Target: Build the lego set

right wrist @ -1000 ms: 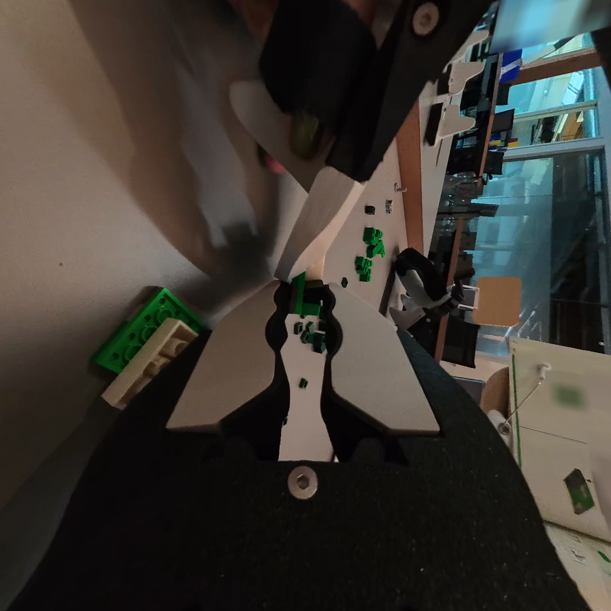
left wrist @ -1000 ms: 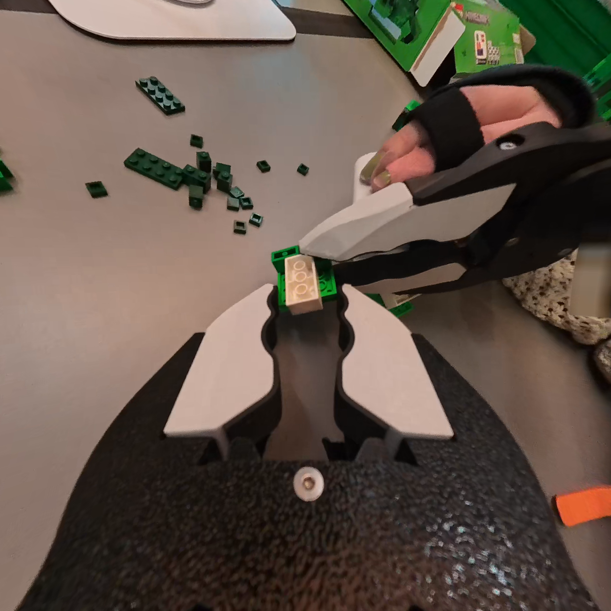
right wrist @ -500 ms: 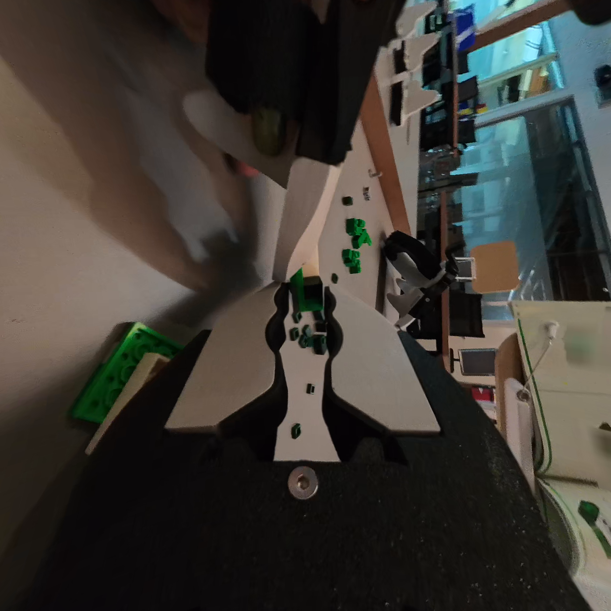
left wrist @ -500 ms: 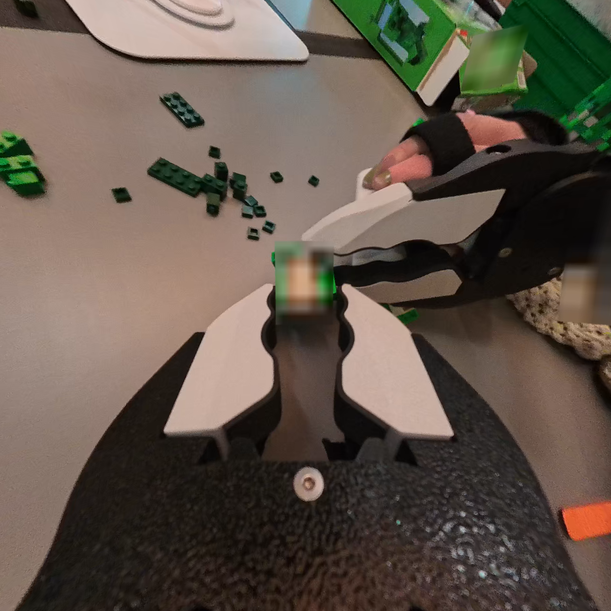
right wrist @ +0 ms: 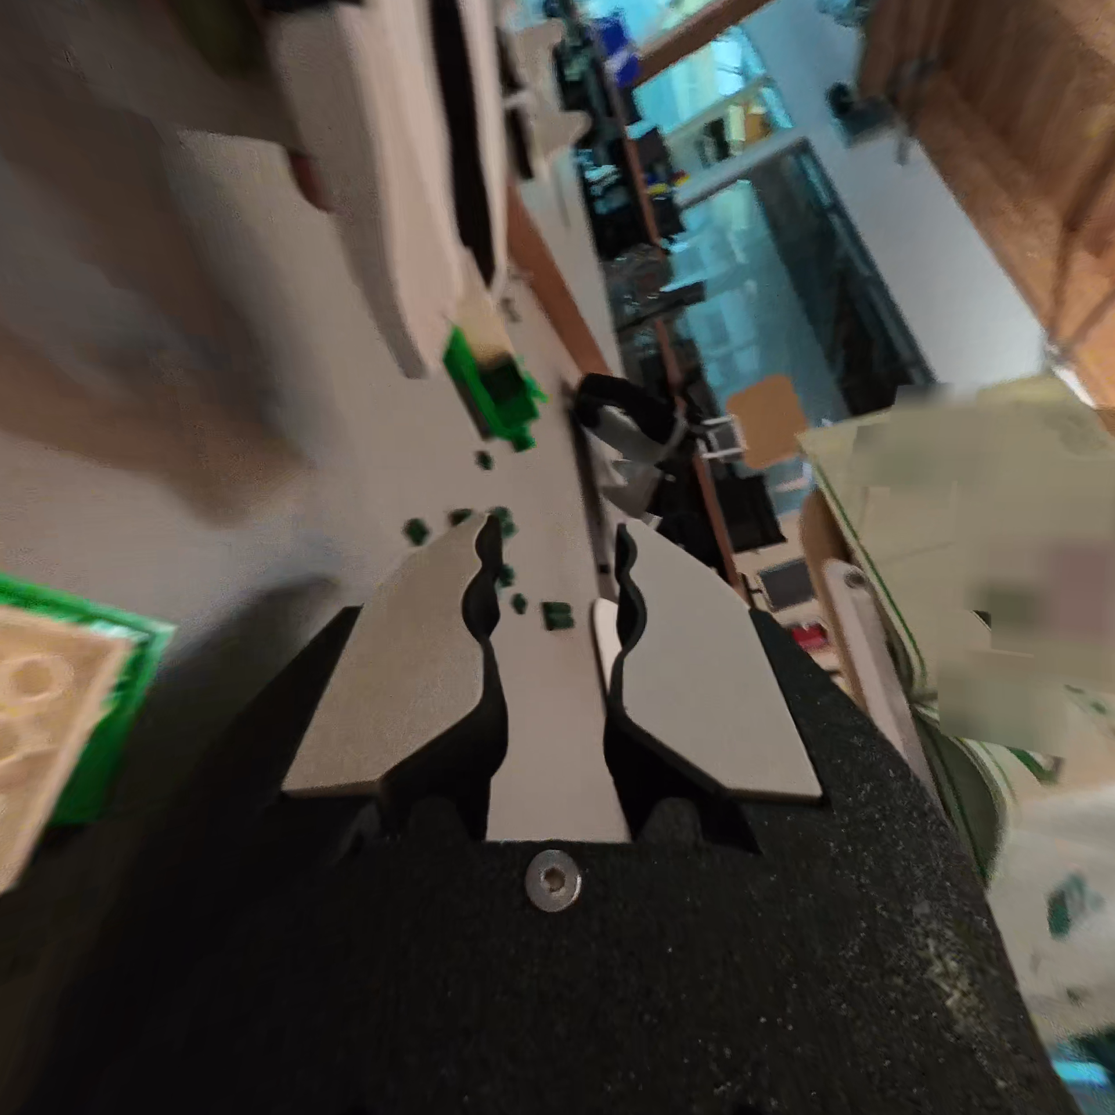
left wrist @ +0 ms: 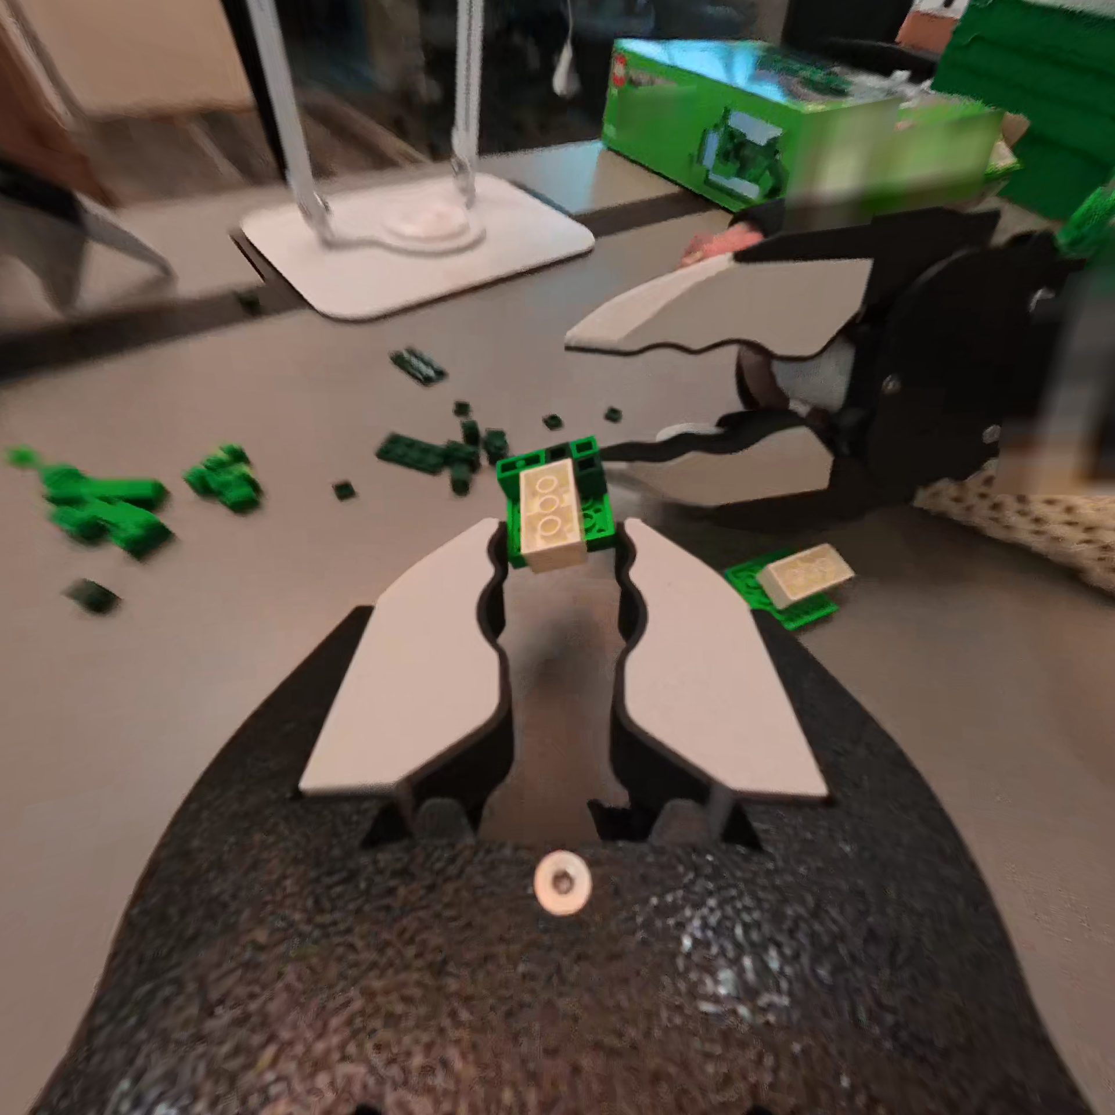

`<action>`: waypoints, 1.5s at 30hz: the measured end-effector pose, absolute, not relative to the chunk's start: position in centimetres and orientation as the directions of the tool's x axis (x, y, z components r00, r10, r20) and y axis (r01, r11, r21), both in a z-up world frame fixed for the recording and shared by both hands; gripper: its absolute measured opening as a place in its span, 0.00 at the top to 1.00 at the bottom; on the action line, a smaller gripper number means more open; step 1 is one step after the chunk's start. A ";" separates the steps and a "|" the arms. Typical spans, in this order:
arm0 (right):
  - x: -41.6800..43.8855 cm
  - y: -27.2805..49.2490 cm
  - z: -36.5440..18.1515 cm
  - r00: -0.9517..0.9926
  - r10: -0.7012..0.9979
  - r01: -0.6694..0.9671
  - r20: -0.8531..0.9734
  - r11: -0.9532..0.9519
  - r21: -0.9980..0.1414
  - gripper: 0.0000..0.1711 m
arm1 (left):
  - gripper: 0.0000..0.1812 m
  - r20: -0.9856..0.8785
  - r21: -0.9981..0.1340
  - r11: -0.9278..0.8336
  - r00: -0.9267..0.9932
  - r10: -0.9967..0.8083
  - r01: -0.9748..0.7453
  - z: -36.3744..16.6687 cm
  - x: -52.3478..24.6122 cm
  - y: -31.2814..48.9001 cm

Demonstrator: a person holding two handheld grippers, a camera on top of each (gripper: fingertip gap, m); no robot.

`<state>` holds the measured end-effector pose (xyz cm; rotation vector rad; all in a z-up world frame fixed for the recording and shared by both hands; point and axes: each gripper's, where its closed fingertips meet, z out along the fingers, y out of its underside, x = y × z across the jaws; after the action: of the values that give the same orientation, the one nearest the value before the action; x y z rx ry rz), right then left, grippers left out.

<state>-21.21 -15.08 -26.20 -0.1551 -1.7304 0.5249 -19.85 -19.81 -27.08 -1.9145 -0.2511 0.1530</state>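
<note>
Since a second ago the right gripper (left wrist: 609,398) has drawn back from the small build (left wrist: 558,513) and spread its jaws wide; earlier its tips were pressed against that piece. Now nothing sits between its fingers, and in its own wrist view the gap between them (right wrist: 555,537) shows only bare table and scattered pieces. The left gripper (left wrist: 558,537) has lifted and tipped up, so more of the far side of the table comes into view than before.

Its two fingertips are closed on the small build, a bright green plate with a cream brick on its face and dark green blocks at its far edge, held clear of the grey table (left wrist: 301,603). Just right of the small build, lying flat on the table, is a second green plate with a cream brick (left wrist: 796,579); the right wrist view shows it blurred at its lower left (right wrist: 66,712). Left of and beyond the small build lies a scatter of dark green pieces (left wrist: 446,452), and farther left a heap of bright green pieces (left wrist: 108,507). Well beyond it stands a white stand base (left wrist: 422,253), and to the right of that a green set box (left wrist: 754,120). Right of the build, under the right gripper, lies a knitted cream cloth (left wrist: 1026,531).
</note>
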 end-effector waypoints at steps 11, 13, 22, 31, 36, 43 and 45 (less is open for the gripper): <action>-22.3 -11.7 -22.5 -0.163 0.798 -0.190 0.581 0.552 -0.812 0.87 | 0.81 -0.530 -0.835 -0.370 0.776 0.342 -0.407 -25.4 -20.7 -19.5; -22.4 -11.9 -22.6 -0.182 0.797 -0.192 0.576 0.546 -0.816 0.87 | 0.81 -0.517 -0.843 -0.366 0.781 0.351 -0.394 -25.4 -20.9 -19.5; -22.2 -12.0 -22.7 -0.225 0.808 -0.208 0.544 0.506 -0.837 0.94 | 0.81 -0.383 -0.919 -0.266 0.822 0.422 -0.292 -24.4 -21.7 -20.4; -22.1 -12.0 -22.8 -0.235 0.812 -0.204 0.534 0.496 -0.844 0.96 | 0.81 -0.377 -0.922 -0.264 0.819 0.433 -0.285 -24.3 -21.7 -20.6; -22.0 -12.1 -22.8 -0.235 0.810 -0.206 0.537 0.499 -0.842 0.97 | 0.81 -0.299 -0.953 -0.200 0.822 0.485 -0.228 -23.6 -22.4 -21.3; -22.1 -11.0 -22.4 -0.206 0.850 -0.194 0.484 0.449 -0.872 0.97 | 0.81 -0.230 -0.969 -0.219 0.759 0.608 -0.118 -23.9 -24.8 -23.6; -22.1 -11.2 -22.6 -0.212 0.841 -0.190 0.499 0.465 -0.865 0.97 | 0.81 -0.161 -0.983 -0.171 0.770 0.617 -0.068 -23.7 -25.1 -24.1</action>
<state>-22.13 -11.25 -22.57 -0.5997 -1.4899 1.0538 -25.11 -24.10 -23.69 -1.6427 -0.4437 0.6426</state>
